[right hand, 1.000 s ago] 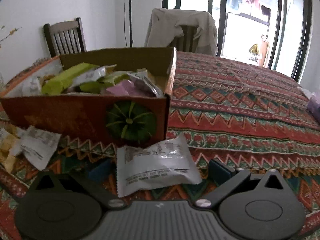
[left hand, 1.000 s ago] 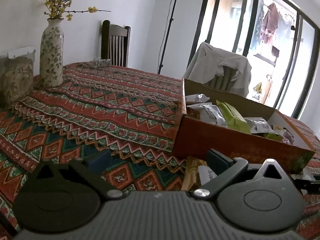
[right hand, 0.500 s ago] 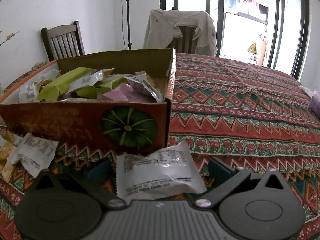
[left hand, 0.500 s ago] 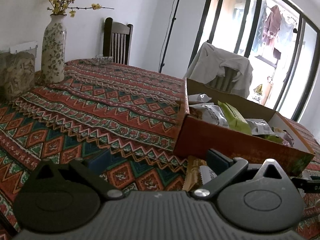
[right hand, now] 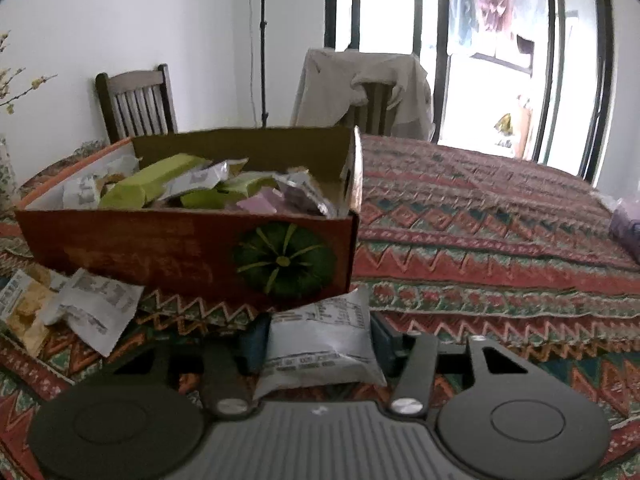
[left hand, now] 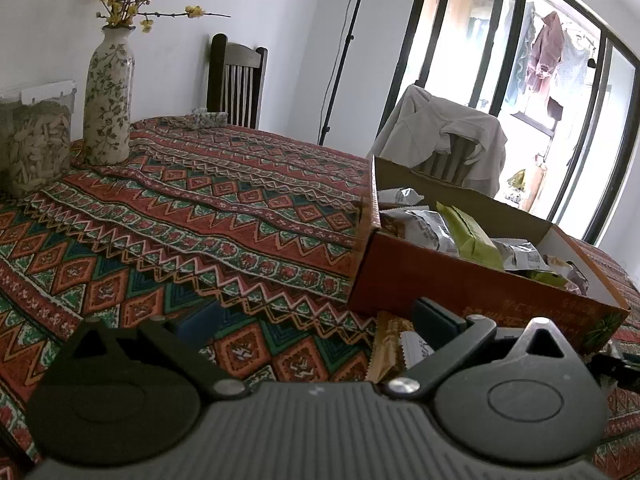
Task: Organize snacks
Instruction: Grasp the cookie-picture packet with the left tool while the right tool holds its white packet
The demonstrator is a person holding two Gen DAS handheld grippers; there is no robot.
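The white snack packet (right hand: 320,340) lies on the patterned surface (right hand: 500,248) just in front of the orange cardboard box (right hand: 188,248), between the fingers of the right tongs (right hand: 316,340). Those tongs are closing, and the blue pads appear to touch the packet's two sides; the frame is a little blurred, so I cannot be sure the grip is firm yet. The box already holds a heap of green, silver and pink packets (right hand: 200,188) up to its rim.

To the left of the box more loose snacks (right hand: 68,308) wait on the cloth. The left tongs (left hand: 316,320) stand wide and hold nothing, low over the surface, with a brown wrapped bar (left hand: 386,344) lying beside the right-hand finger, close to the box corner (left hand: 360,288).

The risks, as I judge them: the packet is a soft, air-filled pouch, so a grip on its edges alone could let it slip out on the lift, while too hard a squeeze might crush what is inside. The near wall of the box is close and fairly tall, so a low carry would knock the packet against it or push the box along the cloth. The heap is high, so a packet dropped on top may slide back out.
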